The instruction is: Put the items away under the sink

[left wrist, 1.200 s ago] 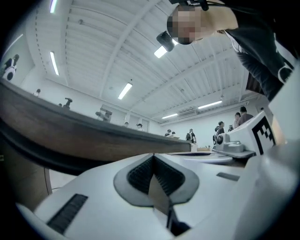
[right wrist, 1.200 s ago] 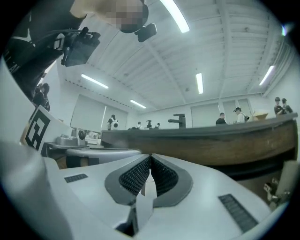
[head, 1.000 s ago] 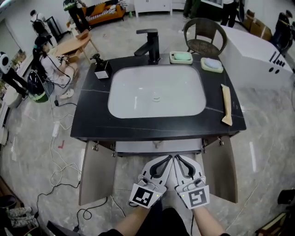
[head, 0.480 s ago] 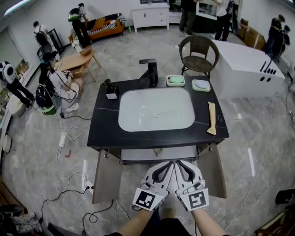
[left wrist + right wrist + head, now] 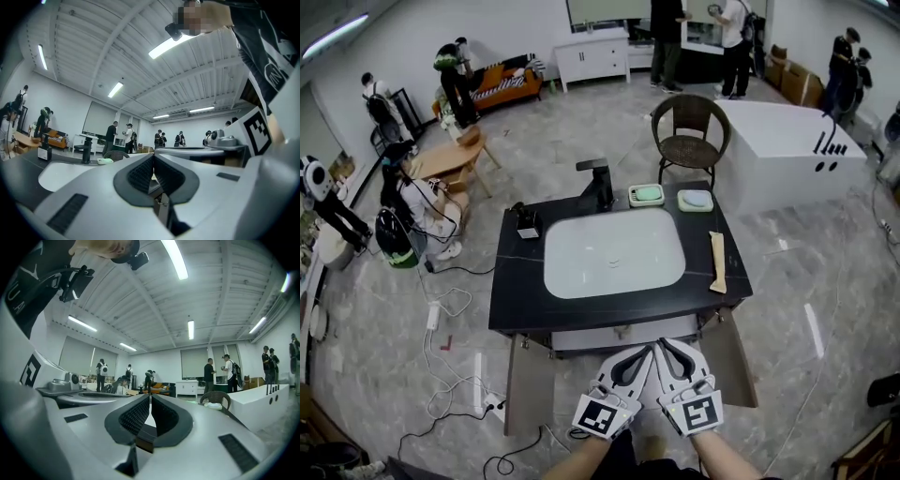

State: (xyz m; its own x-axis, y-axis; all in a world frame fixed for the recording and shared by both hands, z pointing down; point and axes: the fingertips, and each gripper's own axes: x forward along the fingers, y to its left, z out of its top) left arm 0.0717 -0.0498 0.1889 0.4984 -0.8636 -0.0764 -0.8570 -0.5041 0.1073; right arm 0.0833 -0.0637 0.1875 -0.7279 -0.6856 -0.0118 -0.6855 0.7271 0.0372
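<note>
A black-topped sink vanity (image 5: 511, 300) stands in front of me with a white basin (image 5: 614, 251) and a black faucet (image 5: 598, 183). On the top are a black soap dispenser (image 5: 527, 222), a green soap dish (image 5: 646, 195), a pale soap dish (image 5: 695, 200) and a long wooden tool (image 5: 718, 262). Both cabinet doors (image 5: 528, 382) below hang open. My left gripper (image 5: 648, 350) (image 5: 153, 157) and right gripper (image 5: 664, 346) (image 5: 150, 397) sit side by side short of the vanity's front edge, both shut and holding nothing.
A wicker chair (image 5: 690, 127) and a white bathtub (image 5: 787, 150) stand behind the vanity. Cables and a power strip (image 5: 432, 315) lie on the floor at left. Several people stand or crouch at the left and along the back wall.
Both grippers have risen together, still shut and side by side. The head view has pulled back, so the vanity looks smaller and more of the room shows.
</note>
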